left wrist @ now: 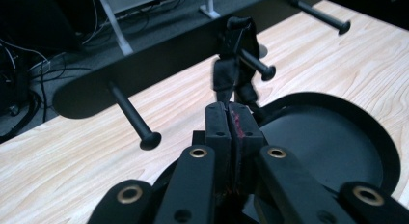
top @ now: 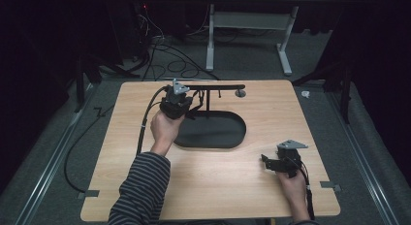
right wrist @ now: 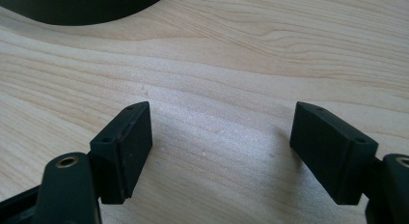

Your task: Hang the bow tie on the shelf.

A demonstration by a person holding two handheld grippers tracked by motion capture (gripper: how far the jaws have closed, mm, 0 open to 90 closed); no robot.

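Nearest the person's edge, toward the bench's right front corner, the right tool (top: 269, 163) rests low over the light wooden bench (top: 232, 186), its jaws standing wide apart with bare wood between them. Toward the middle lies the black oval tray base (top: 213, 133) of a stand. Over its left end the left tool (left wrist: 230, 119) has its jaws together, pinched on the lower end of a small black limp strap-like item (left wrist: 226, 74). That item hangs from a black headed peg (left wrist: 258, 64) on the stand's black horizontal bar (left wrist: 159, 64), toward the far edge. Judged soft, light and easily snagged; it is best taken just below the peg.
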